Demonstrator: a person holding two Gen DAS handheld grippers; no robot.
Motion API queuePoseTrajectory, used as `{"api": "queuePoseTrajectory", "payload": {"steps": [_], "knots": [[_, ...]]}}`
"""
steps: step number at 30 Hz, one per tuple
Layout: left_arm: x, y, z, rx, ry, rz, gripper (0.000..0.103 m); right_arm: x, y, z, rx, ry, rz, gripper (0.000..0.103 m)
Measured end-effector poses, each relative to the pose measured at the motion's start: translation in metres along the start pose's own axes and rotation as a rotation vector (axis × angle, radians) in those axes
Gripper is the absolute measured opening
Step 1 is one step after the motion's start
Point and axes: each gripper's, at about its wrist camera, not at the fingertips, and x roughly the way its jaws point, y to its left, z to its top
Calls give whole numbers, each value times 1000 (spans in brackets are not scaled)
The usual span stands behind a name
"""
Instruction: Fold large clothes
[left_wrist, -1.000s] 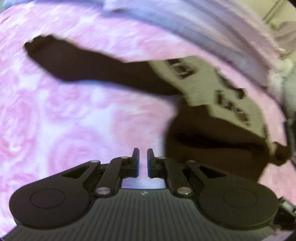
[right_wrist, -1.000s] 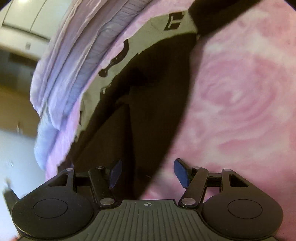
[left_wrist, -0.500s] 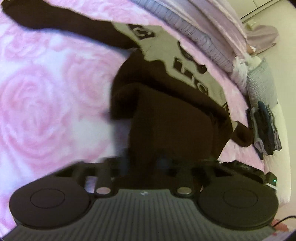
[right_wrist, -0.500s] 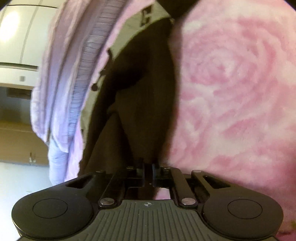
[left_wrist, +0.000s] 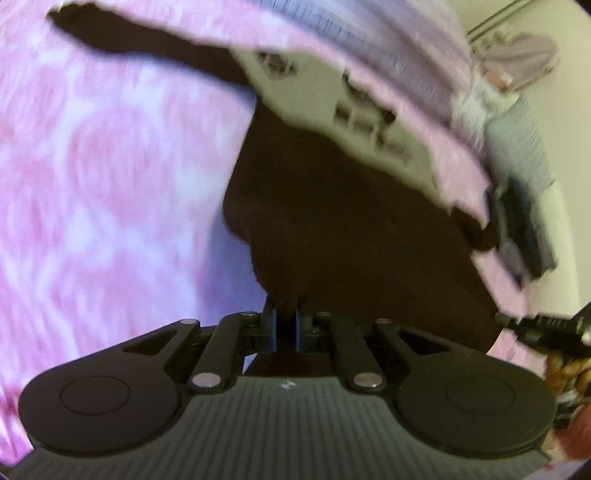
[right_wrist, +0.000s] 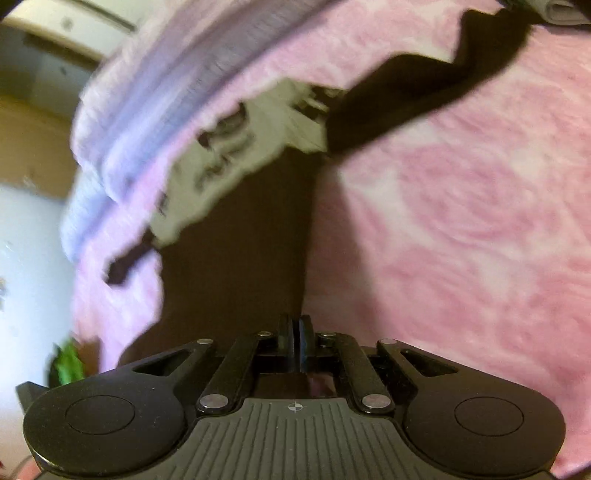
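Both claws are gripping the near hem of one dark brown sweatshirt (left_wrist: 351, 229) that is lying on a bed covered with a pink rose-patterned blanket (left_wrist: 92, 166). The left claw (left_wrist: 285, 325) is pinching the garment's near left corner, its jaws nearly together with brown cloth rising between them. The right claw (right_wrist: 295, 345) is standing fully closed at the near right edge, and dark fabric seems to be caught between its pads, though blur is making the exact bite hard to read. From each claw the garment is running straight away toward the far side of the bed, so its long axis is lining up with the direction the claws are pointing. A cream chest panel (right_wrist: 236, 151) with dark lettering is sitting at the far end, and one sleeve (right_wrist: 436, 81) is trailing off to the far right in the right wrist view. A lilac quilt (left_wrist: 369, 40) is bunching along the far edge beyond the lettering. Judging from this, the coming fold is likely carrying the hem forward over the body toward that cream panel, with both hands equally placed to travel in parallel.
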Motion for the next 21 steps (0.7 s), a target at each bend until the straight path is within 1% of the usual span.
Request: {"api": "queuePoseTrajectory", "payload": {"steps": [2,3,4,5,6,7,8,9,11,12,14,16,17,18,19,21], "knots": [[18,2,-27,-24,43,64,6,16,-7,-9,-9,46,-75,0],[30,1,-40,-17,65,119,7,26,-11,-15,-30,66,-149,0],[38,1,-49,-7,84,159,8,39,-11,-20,-57,88,-253,0],[43,1,-56,8,101,187,9,48,-11,-26,-79,107,-329,1],[43,0,-60,19,110,200,11,49,-11,-32,-90,114,-346,5],[39,1,-60,25,117,188,15,51,-11,-38,-95,121,-341,17],[35,3,-58,34,122,188,16,52,-11,-43,-86,132,-337,25],[30,7,-54,43,121,196,17,53,-13,-46,-66,142,-344,38],[19,19,-38,47,104,214,20,51,-18,-46,-7,132,-355,40],[12,28,-25,39,79,228,22,50,-20,-45,21,119,-357,41],[1,48,4,23,13,269,27,46,-23,-37,80,77,-375,41],[-8,73,41,-19,-69,306,33,44,-27,-24,123,34,-391,41],[-11,89,63,-51,-122,319,36,42,-27,-18,141,16,-398,41],[-12,102,82,-86,-162,338,40,40,-25,-12,159,-9,-407,41],[-12,119,103,-136,-206,345,42,39,-23,-7,168,-31,-413,41],[-9,147,142,-238,-264,333,42,38,-17,1,171,-55,-430,41]]}}
